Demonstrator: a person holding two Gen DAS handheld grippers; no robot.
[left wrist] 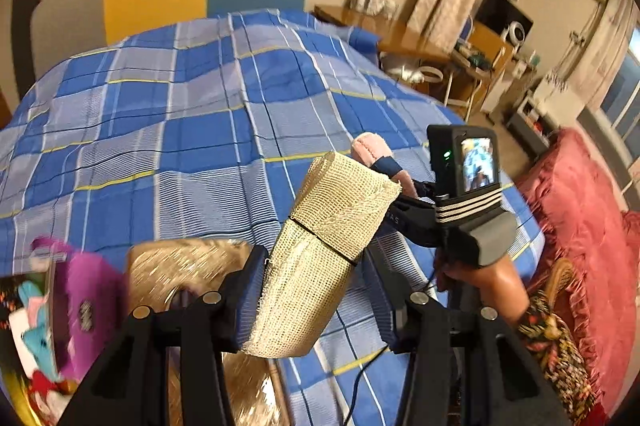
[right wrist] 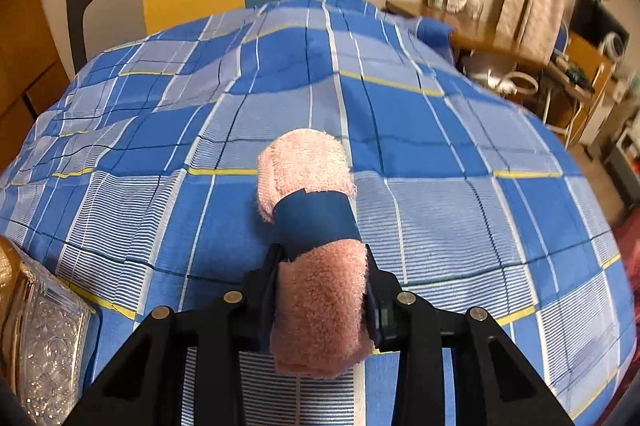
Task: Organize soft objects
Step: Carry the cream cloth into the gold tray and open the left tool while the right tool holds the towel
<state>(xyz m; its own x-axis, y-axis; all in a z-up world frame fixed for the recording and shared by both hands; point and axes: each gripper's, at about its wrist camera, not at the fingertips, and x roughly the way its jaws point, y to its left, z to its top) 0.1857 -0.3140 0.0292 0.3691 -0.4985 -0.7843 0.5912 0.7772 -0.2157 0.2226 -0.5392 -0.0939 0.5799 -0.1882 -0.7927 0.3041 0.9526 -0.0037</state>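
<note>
My left gripper (left wrist: 312,302) is shut on a rolled cream mesh cloth (left wrist: 324,246) tied with a thin black band, held above the blue plaid bed cover (left wrist: 180,114). My right gripper (right wrist: 320,298) is shut on a rolled pink towel (right wrist: 316,266) wrapped with a blue band, also above the bed cover (right wrist: 460,154). In the left wrist view the right gripper (left wrist: 394,186), with its camera unit and the hand holding it, is just right of the cream roll, the pink towel (left wrist: 370,150) poking out beyond it.
A gold glittery tray (left wrist: 180,266) lies at the lower left beside a purple plush toy (left wrist: 88,306) and other colourful soft toys. A clear patterned tray (right wrist: 52,342) sits at the bed's left edge. A red ruffled cushion (left wrist: 580,226) is at the right. A wooden desk (left wrist: 400,34) stands behind.
</note>
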